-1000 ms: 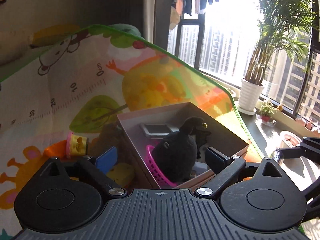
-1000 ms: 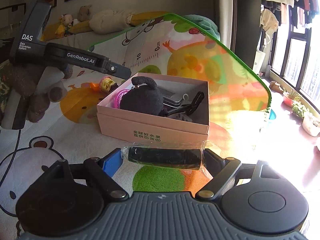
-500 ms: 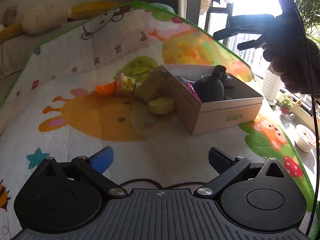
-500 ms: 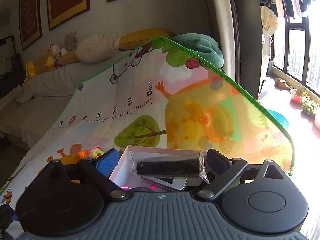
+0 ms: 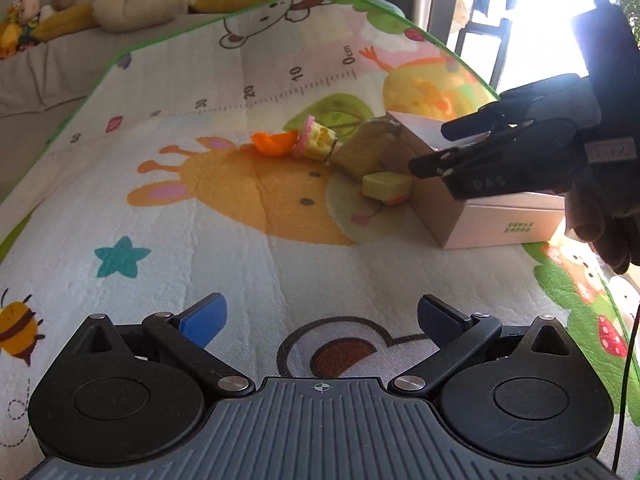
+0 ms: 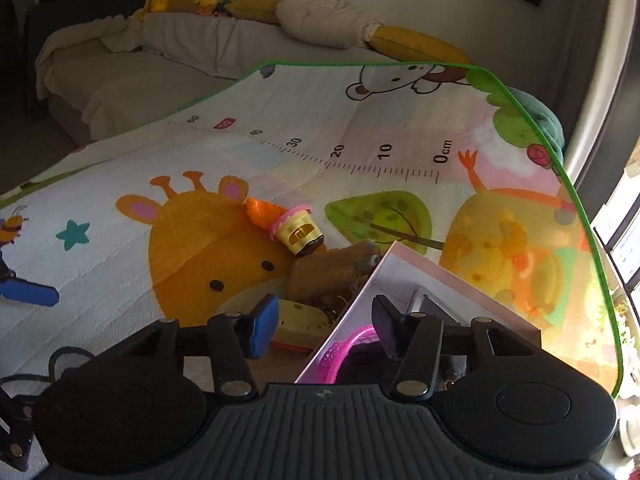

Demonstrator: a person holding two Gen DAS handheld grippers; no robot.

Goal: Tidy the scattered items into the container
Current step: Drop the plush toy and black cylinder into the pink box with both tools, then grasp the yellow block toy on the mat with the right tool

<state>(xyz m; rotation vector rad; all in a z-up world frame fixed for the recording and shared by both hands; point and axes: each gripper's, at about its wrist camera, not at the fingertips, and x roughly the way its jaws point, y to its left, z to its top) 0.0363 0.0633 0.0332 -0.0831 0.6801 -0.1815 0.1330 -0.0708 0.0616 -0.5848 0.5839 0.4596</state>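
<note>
Closing right tongs (image 6: pixel 320 330), roll gone.

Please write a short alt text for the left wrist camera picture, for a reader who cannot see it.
The open, empty left gripper hovers over a colourful children's play mat. Ahead, a yellow block, a brown plush toy and an orange and yellow toy lie beside a pink cardboard box. The right gripper, held in a gloved hand, reaches over the box.
</note>
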